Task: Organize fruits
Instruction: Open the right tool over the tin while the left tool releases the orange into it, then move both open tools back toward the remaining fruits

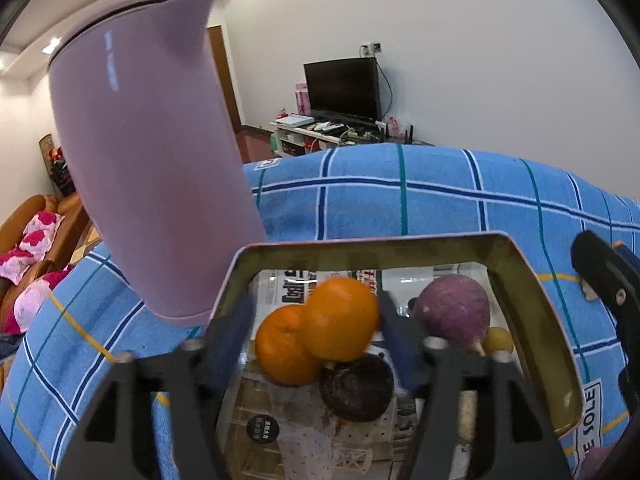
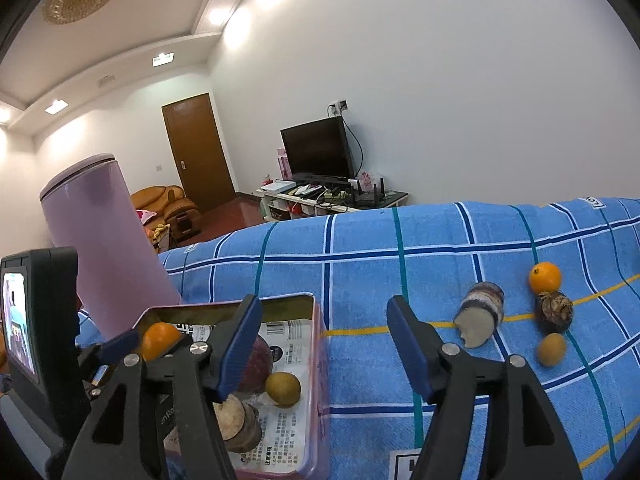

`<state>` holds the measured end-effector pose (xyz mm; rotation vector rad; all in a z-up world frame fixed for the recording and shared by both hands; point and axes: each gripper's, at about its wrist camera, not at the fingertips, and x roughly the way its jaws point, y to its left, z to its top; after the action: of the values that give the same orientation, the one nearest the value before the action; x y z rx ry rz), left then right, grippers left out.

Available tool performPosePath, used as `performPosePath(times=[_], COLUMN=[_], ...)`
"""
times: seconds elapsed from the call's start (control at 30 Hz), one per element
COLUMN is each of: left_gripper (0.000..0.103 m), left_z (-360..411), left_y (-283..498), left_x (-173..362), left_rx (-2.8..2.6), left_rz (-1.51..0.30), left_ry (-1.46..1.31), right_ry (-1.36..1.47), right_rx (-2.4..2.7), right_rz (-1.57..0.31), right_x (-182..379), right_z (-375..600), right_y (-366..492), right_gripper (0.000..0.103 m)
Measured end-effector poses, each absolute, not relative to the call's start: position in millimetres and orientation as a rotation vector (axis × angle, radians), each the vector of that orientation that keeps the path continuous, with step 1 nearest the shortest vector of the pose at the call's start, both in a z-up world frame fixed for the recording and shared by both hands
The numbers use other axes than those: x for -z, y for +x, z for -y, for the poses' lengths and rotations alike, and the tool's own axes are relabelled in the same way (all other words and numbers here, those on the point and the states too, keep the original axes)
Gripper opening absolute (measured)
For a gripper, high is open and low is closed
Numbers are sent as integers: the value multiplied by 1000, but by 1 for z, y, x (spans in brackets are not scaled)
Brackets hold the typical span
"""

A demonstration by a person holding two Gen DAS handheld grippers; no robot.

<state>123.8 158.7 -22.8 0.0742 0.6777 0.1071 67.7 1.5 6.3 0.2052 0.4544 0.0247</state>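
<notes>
Here the left tool (image 1: 316, 340) stood open over the tin (image 1: 536, 280), two oranges (image 1: 340, 320) between its fingers, untouched. Right of the tin, the right tool (image 2: 324, 344) gaped empty.

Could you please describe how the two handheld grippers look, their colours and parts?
Both grippers, left gripper and right gripper, have black plastic arms with cut-out slots and silver round bolts at the pivots. Their fingers carry dark blue ribbed pads. From the right view, the left unit's black housing bears a small lit screen.
</notes>
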Motion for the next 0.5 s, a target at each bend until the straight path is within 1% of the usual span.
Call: performPosePath(times=[0.03, 0.1, 0.13, 0.17, 0.23, 0.5], left_gripper=[78, 86, 96, 101, 103, 103], left_z=[-160, -160, -160, -160, -161, -161], left_y=[123, 122, 120, 118, 113, 99], left_x=[22, 21, 20, 18, 13, 0], left_rx=[-106, -112, -118, -124, -126, -105], left_rz=[-672, -657, -647, -629, -593, -502], left_ry=[65, 57, 53, 47, 34, -11], right_ry=[200, 195, 194, 195, 199, 209], right_rx=[-21, -6, 1, 8, 20, 75], right_rz=[-448, -436, -431, -425, -416, -401], right_x=[-7, -7, -8, -8, -9, -9], right_z=[-2, -2, -2, -1, 2, 14], right_y=[66, 64, 63, 61, 58, 50], right_gripper=[69, 76, 77, 78, 78, 78])
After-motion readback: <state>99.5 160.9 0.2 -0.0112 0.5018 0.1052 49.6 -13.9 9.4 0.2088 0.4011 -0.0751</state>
